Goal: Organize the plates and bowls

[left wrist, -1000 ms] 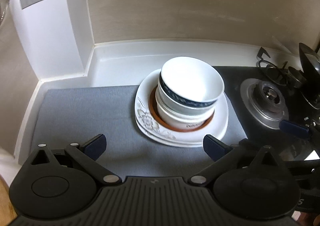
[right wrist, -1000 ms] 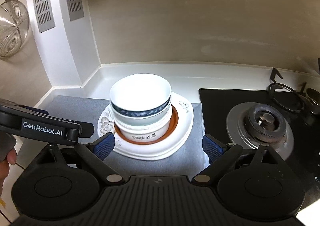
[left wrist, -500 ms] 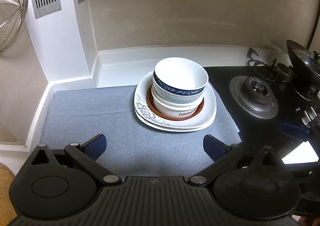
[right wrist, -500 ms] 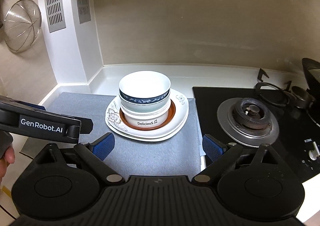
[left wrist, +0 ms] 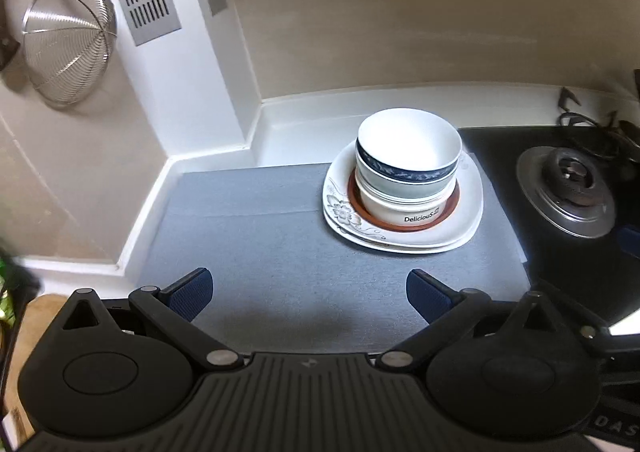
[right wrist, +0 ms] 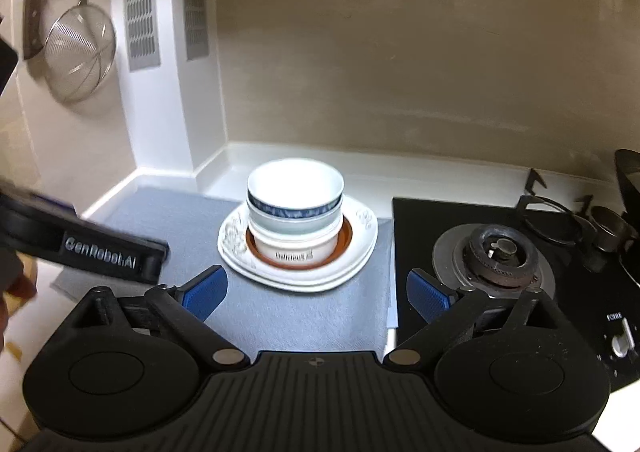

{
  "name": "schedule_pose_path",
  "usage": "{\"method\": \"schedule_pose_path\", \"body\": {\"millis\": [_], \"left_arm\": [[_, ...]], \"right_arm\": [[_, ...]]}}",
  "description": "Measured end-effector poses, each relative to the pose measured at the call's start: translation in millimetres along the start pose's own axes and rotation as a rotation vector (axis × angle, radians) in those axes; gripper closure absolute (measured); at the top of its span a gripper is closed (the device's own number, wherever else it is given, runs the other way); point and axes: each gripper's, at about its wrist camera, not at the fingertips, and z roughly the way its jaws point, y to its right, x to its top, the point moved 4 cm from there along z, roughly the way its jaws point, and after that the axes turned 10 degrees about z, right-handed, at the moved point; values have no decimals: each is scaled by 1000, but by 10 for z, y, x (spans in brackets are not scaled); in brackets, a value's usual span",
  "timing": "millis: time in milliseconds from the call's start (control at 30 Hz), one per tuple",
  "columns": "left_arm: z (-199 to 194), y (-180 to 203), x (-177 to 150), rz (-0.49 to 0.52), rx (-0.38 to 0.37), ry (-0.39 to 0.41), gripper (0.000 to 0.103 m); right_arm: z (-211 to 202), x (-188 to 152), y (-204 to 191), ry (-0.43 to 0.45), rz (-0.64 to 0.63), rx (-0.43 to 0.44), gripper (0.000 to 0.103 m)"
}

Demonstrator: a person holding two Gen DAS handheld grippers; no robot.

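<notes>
The stack of white ceramic bowls (left wrist: 408, 168) on white square plates (left wrist: 472, 212) sits on the grey-matted table (left wrist: 256, 236), ahead-right of the empty, spread left tongs (left wrist: 308, 292) and ahead-left of the equally apart right tongs (right wrist: 316, 292).

Left gripper (left wrist: 308, 294) and right gripper (right wrist: 316, 294) both showing matte black ribbed bodies, silver pivot screws, blue textured fingertip pads (right wrist: 204, 292); "GenRobot.AI" lettering showing white.
</notes>
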Motion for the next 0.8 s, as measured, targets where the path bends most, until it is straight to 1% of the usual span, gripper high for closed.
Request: {"method": "schedule_pose_path", "body": {"millis": [133,200,367,567,800], "left_arm": [[-111,156,40,-21,-14,31,0],[-145,231,52,-26,-12,34,0],[-161,388,70,-45,32,9,0],[-131,413,41,-100,25,-35,0],[-130,417,36,-105,35,-35,0]], "right_arm": [[26,24,188,-16,-34,42,5],[61,42,261,-32,-34,64,5],[103,77,372,-34,-70,109,5],[147,101,437,-51,-88,140,5],[144,133,435,-42,-99,150,5]]}}
